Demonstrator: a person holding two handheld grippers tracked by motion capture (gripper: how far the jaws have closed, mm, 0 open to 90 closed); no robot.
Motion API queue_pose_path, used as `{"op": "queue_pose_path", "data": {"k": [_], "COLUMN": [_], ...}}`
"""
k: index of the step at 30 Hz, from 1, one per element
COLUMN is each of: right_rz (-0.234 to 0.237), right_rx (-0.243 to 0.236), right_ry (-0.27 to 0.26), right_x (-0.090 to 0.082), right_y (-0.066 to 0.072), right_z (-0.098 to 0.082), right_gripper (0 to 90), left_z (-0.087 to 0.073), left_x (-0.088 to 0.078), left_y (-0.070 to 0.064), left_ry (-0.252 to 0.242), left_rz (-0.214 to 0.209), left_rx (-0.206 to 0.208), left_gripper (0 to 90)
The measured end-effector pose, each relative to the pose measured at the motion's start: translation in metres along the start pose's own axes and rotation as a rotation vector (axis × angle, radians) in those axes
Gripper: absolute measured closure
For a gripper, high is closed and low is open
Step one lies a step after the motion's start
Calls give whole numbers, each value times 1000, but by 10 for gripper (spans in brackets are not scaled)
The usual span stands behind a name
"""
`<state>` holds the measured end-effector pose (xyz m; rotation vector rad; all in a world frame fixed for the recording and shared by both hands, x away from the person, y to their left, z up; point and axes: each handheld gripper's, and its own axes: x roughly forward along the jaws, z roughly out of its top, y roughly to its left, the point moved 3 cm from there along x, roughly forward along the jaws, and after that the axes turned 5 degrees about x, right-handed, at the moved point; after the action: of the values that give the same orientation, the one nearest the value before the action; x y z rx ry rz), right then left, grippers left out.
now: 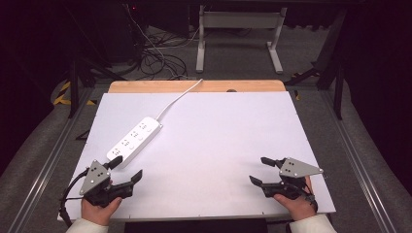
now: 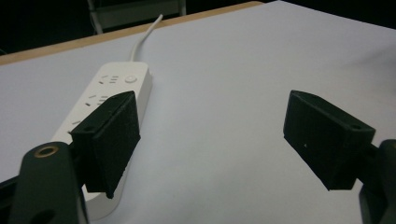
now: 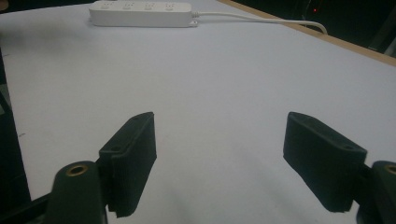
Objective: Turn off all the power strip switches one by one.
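Sitting at the counter's [image 1: 218, 145] left, just beside the spread, empty left claw [image 1: 127, 171], the power strip [image 1: 134, 138] looks rigid, light, slick plastic; I'd pinch its long sides; right claw [image 1: 258, 171] spread too

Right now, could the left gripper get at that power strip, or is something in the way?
Probably yes. The left gripper sits right beside the near end of the power strip, jaws wide open with nothing between them, and only bare white table lies around the strip.

Power strip [image 1: 133, 141]: on the table [image 1: 218, 145], left half, just ahead of your left gripper [image 1: 127, 170]; right gripper [image 1: 256, 170] well apart.
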<state>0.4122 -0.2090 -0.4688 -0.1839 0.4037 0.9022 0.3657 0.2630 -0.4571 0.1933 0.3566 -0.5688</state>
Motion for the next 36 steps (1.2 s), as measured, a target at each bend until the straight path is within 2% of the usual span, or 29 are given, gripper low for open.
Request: {"op": "queue_pose_path", "data": {"k": [2, 3, 4, 8, 13, 18, 21, 23, 24, 26, 31, 34, 36], "right_rz": [1, 5, 4, 9, 9, 12, 13, 12, 14, 14, 14, 12, 12], "right_rx": [-1, -1, -2, 1, 0, -2, -1, -4, -3, -3, 0, 0, -2], "right_ry": [0, 2, 2, 3, 4, 9, 10, 13, 13, 15, 18, 19, 21], "right_x": [0, 0, 0, 0, 0, 1, 1, 1, 1, 2, 3, 3, 3], "right_y": [0, 0, 0, 0, 0, 1, 1, 1, 1, 1, 1, 0, 0], "right_z": [0, 0, 0, -1, 0, -1, -1, -1, -1, -1, -2, -2, -2], "right_gripper": [273, 276, 278, 283, 285, 289, 289, 289, 289, 288, 289, 288, 288], "left_z": [0, 0, 0, 1, 3, 2, 4, 5, 5, 6, 14, 18, 21], "left_x": [1, 0, -1, -1, -1, -1, -3, -3, -3, -2, -1, -1, 0], "left_y": [2, 2, 2, -1, 1, 8, 9, 9, 9, 8, 9, 11, 12], "left_ry": [11, -4, -16, 7, 37, 51, 47, 74, 100, 117, 127, 133, 132], "left_rz": [-29, -31, -25, 1, 42, 30, 43, 49, 38, 29, 9, 0, -4], "left_rx": [-5, -2, -11, 34, 50, 10, 14, 31, 51, 51, 55, 75, 70], "left_gripper": [179, 140, 139, 131, 128, 169, 190, 358, 378, 373, 382, 392, 396]}}
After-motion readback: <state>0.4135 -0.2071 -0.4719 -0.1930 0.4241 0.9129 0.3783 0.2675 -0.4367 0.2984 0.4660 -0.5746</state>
